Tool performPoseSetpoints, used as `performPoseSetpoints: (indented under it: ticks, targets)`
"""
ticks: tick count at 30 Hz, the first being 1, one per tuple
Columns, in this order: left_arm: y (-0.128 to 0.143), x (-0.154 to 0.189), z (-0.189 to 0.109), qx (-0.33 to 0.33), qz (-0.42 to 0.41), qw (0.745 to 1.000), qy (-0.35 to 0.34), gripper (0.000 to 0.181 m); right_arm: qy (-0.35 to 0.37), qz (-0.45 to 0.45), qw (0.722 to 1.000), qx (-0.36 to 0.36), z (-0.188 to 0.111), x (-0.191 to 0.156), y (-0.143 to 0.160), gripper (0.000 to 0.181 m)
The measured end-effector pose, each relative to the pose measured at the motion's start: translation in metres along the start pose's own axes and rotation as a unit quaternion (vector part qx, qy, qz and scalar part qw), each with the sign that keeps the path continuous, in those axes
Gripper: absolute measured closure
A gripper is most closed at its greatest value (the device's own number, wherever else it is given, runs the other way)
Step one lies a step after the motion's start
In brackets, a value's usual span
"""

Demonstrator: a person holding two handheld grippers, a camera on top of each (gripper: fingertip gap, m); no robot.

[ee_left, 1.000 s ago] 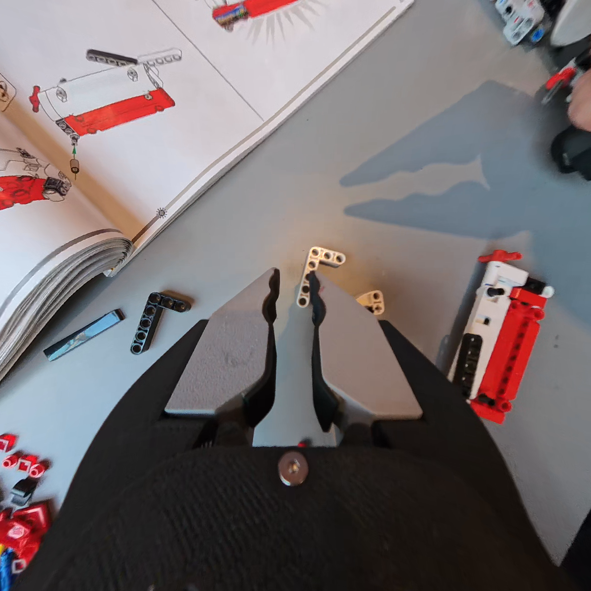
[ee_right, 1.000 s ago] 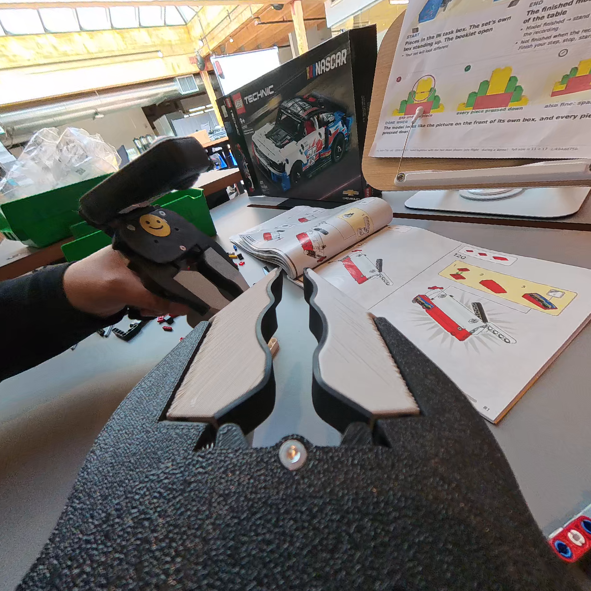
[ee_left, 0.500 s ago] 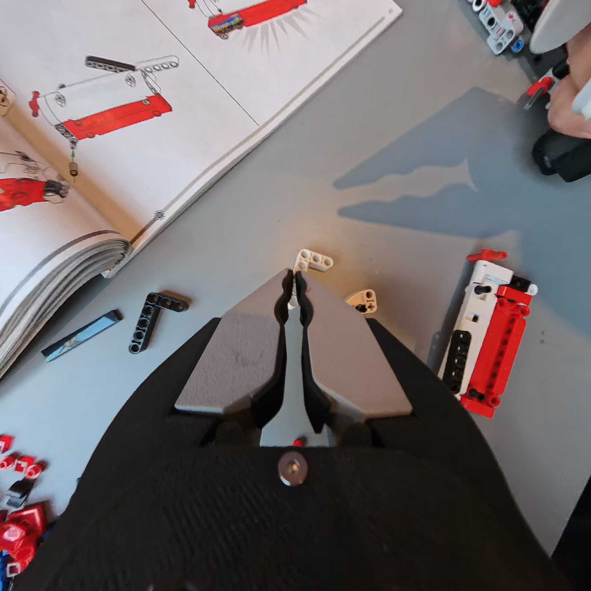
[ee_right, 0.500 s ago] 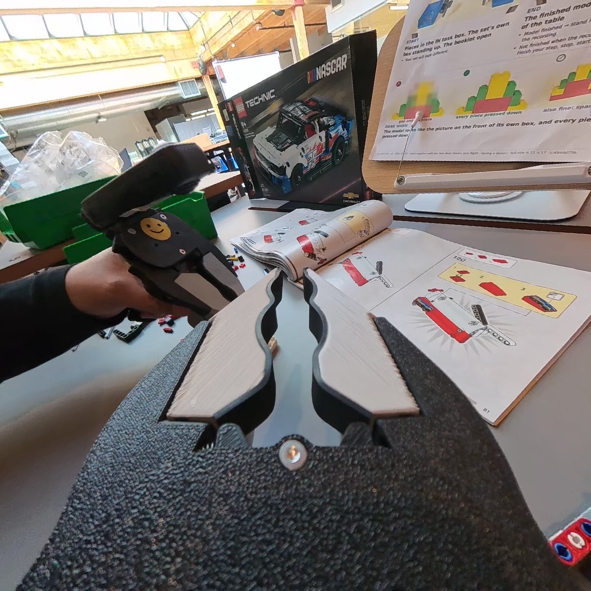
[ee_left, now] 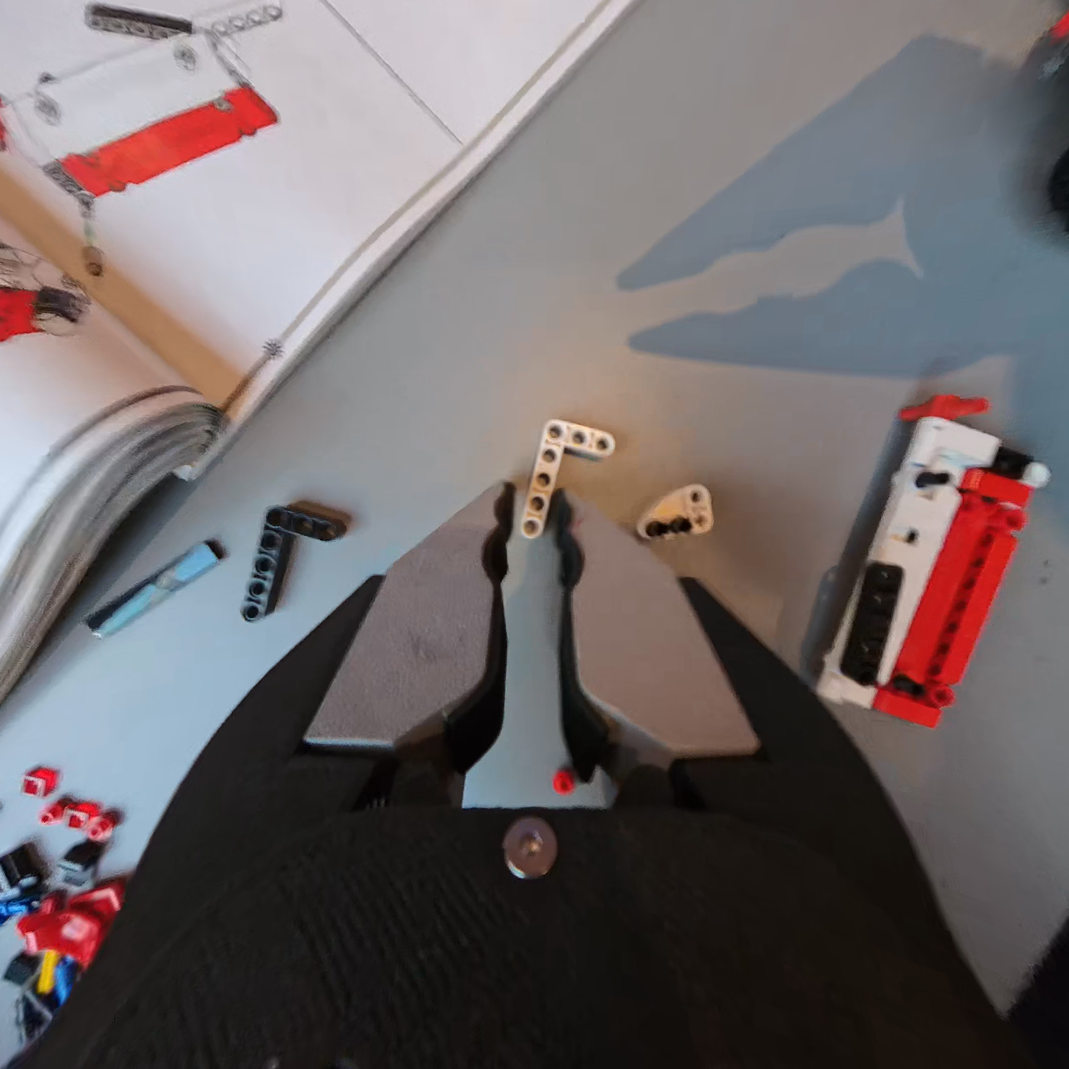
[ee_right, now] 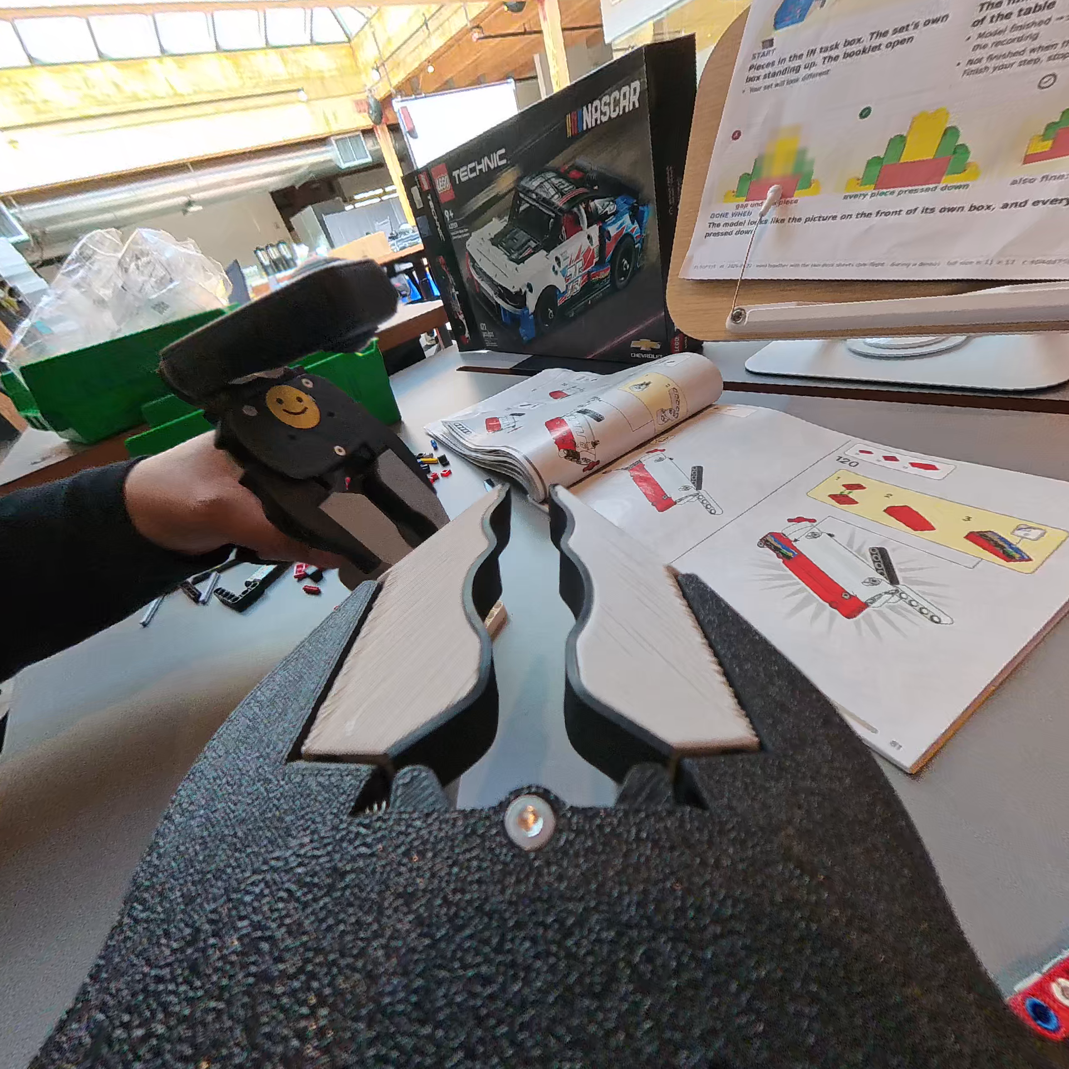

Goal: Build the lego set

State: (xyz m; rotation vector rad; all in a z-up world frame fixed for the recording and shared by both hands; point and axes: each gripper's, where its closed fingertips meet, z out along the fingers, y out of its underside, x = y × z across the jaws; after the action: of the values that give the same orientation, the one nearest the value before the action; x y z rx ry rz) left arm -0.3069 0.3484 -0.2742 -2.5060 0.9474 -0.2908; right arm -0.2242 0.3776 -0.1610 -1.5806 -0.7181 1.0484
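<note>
Presently left gripper [ee_left: 533, 506] hangs spread above the white L-shaped beam [ee_left: 554, 471], not pinching it; right gripper [ee_right: 529, 509] likewise spread, empty.

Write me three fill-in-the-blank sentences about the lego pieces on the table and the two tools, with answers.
1. The left tool has its tips on either side of the ____ L-shaped beam.
2. The black L-shaped beam lies between the white one and the open ____.
3. The right tool is open and holds ____.

Answers: white; booklet; nothing
</note>
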Motion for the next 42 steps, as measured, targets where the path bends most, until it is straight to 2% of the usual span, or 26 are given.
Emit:
performPoseSetpoints:
  ticks: [1, 4, 7, 10, 13, 16, 17, 19, 20, 26, 34, 36, 38, 42]
  targets:
    - [-0.002, -0.003, 0.000, 0.011, 0.008, 1.000, -0.009, 0.176, -0.004, 0.002, 1.000, -0.006, 0.001, -0.001, 0.002, 0.167]
    - [-0.004, -0.009, -0.004, 0.018, 0.020, 0.999, -0.028, 0.176, -0.018, 0.001, 1.000, -0.026, 0.005, -0.007, 0.010, 0.165]
    - [-0.026, -0.002, -0.025, 0.100, 0.068, 0.992, -0.047, 0.177, -0.035, -0.004, 0.998, -0.051, 0.009, -0.013, 0.020, 0.165]
    - [-0.049, 0.015, -0.055, 0.196, 0.166, 0.963, -0.084, 0.177, -0.084, 0.008, 0.995, -0.061, 0.011, -0.030, 0.024, 0.151]
    - [-0.053, 0.028, -0.068, 0.227, 0.216, 0.944, -0.101, 0.177, -0.129, 0.014, 0.989, -0.063, 0.011, -0.048, 0.025, 0.141]
    - [-0.057, 0.044, -0.077, 0.254, 0.241, 0.932, -0.095, 0.177, -0.134, 0.023, 0.987, -0.083, 0.014, -0.051, 0.034, 0.142]
    - [-0.058, 0.048, -0.079, 0.258, 0.248, 0.929, -0.097, 0.177, -0.141, 0.029, 0.986, -0.079, 0.014, -0.053, 0.032, 0.146]
    - [-0.057, 0.052, -0.077, 0.253, 0.262, 0.925, -0.113, 0.177, -0.169, 0.043, 0.983, -0.065, 0.011, -0.060, 0.027, 0.166]
    - [-0.057, 0.052, -0.077, 0.251, 0.266, 0.922, -0.123, 0.176, -0.177, 0.047, 0.981, -0.064, 0.010, -0.061, 0.027, 0.167]
    - [-0.063, 0.055, -0.081, 0.264, 0.242, 0.924, -0.133, 0.176, -0.170, 0.008, 0.985, -0.039, 0.005, -0.061, 0.018, 0.171]
    - [-0.048, 0.043, -0.074, 0.256, 0.140, 0.954, -0.075, 0.174, -0.100, -0.154, 0.982, -0.043, 0.005, -0.054, 0.022, 0.174]
    - [-0.040, 0.036, -0.068, 0.239, 0.106, 0.964, -0.057, 0.165, -0.099, -0.175, 0.979, -0.040, 0.005, -0.057, 0.022, 0.174]
    - [-0.038, 0.037, -0.065, 0.235, 0.085, 0.968, -0.034, 0.160, -0.098, -0.182, 0.978, -0.034, 0.005, -0.058, 0.021, 0.174]
    - [-0.047, 0.043, -0.070, 0.247, 0.117, 0.961, -0.045, 0.160, -0.122, -0.143, 0.982, -0.028, 0.004, -0.061, 0.019, 0.174]
